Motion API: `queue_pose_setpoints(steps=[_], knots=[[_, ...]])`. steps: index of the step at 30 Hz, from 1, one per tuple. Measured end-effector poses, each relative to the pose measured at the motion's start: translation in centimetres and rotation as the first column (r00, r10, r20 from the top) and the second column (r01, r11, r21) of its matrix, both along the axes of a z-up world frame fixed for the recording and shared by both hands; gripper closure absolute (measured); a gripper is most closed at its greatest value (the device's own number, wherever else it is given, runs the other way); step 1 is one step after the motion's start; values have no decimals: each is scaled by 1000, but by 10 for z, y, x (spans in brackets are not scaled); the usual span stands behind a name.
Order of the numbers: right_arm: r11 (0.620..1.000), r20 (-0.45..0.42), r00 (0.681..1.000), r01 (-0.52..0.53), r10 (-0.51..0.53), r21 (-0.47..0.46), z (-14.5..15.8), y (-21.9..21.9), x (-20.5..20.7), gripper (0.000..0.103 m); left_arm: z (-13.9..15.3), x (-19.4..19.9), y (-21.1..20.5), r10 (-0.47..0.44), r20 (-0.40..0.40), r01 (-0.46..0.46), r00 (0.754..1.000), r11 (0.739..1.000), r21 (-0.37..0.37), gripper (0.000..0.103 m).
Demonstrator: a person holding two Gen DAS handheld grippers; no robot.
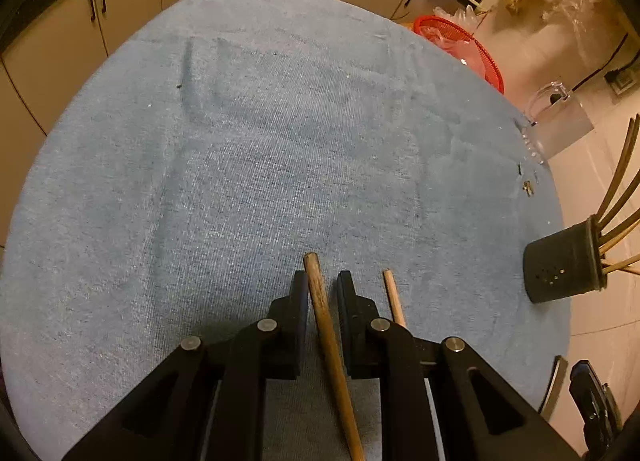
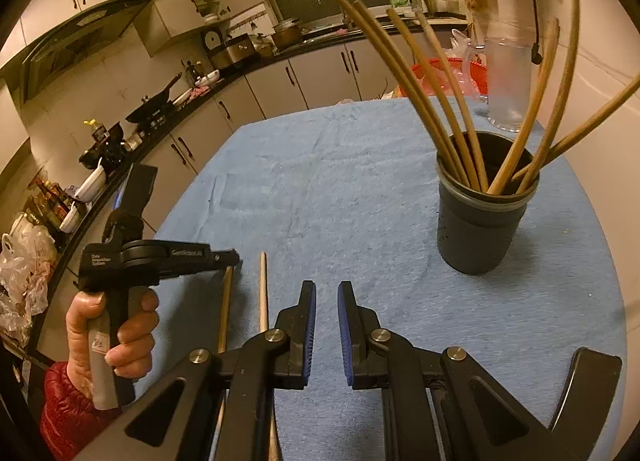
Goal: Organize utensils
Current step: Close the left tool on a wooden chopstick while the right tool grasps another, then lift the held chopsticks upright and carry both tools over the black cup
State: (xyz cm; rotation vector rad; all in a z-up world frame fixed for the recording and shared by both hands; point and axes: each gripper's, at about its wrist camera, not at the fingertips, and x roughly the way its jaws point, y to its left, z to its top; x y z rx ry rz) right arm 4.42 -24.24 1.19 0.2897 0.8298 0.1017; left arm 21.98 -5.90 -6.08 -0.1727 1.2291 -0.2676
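Left gripper (image 1: pixel 323 281) sits low centre in the left wrist view, black jaws slightly apart around a dark wooden chopstick (image 1: pixel 320 301) that lies on the blue terry towel (image 1: pixel 240 141); whether the pads actually touch the stick cannot be told. A second, paler chopstick (image 1: pixel 393 297) lies just right of the right jaw, partly hidden by it. Right gripper (image 2: pixel 327 301) at lower centre of the right wrist view, jaws apart, nothing between them, blue ribbed pads on the inner faces. Dark round holder (image 2: pixel 480 221) stands upright at right of that frame, well apart from the gripper, with about seven long wooden sticks (image 2: pixel 420 81) fanning out of it; small drain holes show on its wall in the left view (image 1: pixel 560 265). Behind it a frosted clear plastic jug (image 2: pixel 508 81) and a red mesh basket (image 2: pixel 444 69) at the towel's far edge. Left hand (image 2: pixel 116 325), red puffy sleeve, grips the handle at lower left; white lettering on the black tool body is too blurred to read. Kitchen counter (image 2: pixel 180 97) with pans and bottles curves across the upper left.
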Motion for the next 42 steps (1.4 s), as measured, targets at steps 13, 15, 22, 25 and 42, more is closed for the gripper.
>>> queue_pose_setpoints(steps=[13,15,22,25,42], knots=[[982,-203,962,-171,185,83,-37,52,80,68,3,-33,40,-39,10,39,999,998,52,93],[980,-234,953,-177,194,91,-46,60,97,68,3,-34,43,-42,10,42,999,998,43,93],[975,-326,921,-224,216,12,-73,87,135,74,5,-41,62,-53,10,53,999,998,13,93],[965,-335,915,-256,226,-50,-73,96,138,76,6,-43,66,-57,10,57,998,998,2,93],[987,13,987,-157,157,-38,12,61,74,97,75,-71,73,-39,223,45,974,999,-25,95]])
